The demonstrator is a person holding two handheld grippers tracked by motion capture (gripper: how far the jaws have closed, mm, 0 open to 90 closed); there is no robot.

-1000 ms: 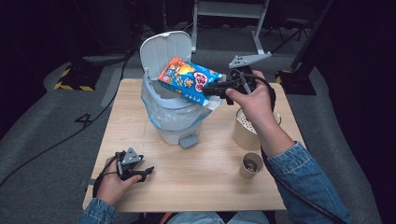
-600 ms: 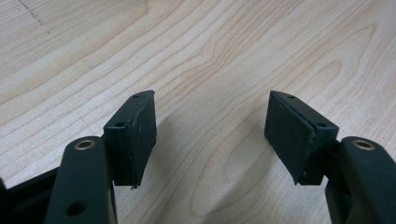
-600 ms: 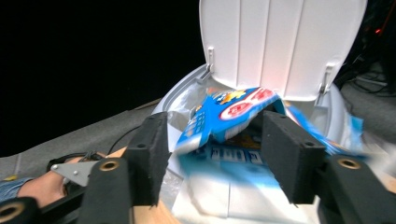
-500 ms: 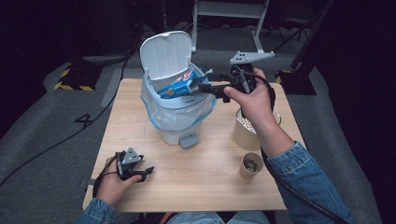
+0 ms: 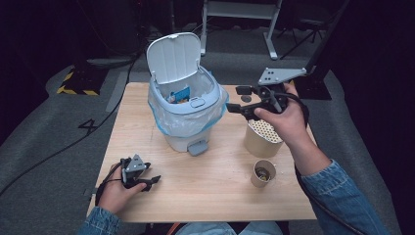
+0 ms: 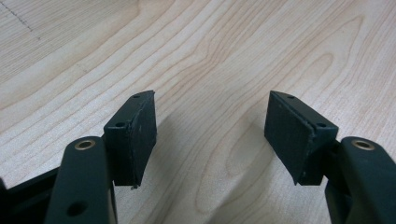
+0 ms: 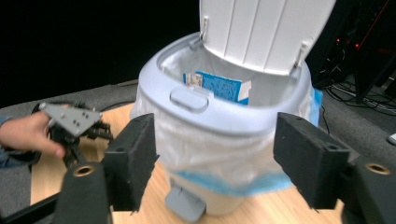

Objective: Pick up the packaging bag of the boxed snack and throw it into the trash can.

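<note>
Snack bag (image 5: 177,94) is now lying inside the pedal bin (image 5: 188,110), no longer hanging over the rim in the right hand-held gripper (image 5: 234,100). That gripper's jaws have just been opening, nothing is sitting between them now, and it is backing off to the right of the bin. In the right gripper view the bag (image 7: 218,87) is leaning against the far inner wall, under the raised lid (image 7: 261,32).

Left hand-held gripper (image 5: 154,180) is resting on the bench (image 5: 215,191) in front of the bin, toward its left, jaws standing wide apart with bare wood between them.

Risks, as a judgement: the bag is standing fairly high in the bin, so it may be fouling the lid when that drops. The liner (image 5: 191,122) is draping loose over the rim, and a passing jaw could be snagging it and tugging the bin. The tall paper tub (image 5: 263,139) and the small cup (image 5: 263,173) are sitting right of the bin, under the right forearm; a low pull-back could be tipping them.

Room: the bench left of the bin is lying open, and so is the strip in front of it. The bin is sitting near the bench's far edge, so there is little slack behind it.
</note>
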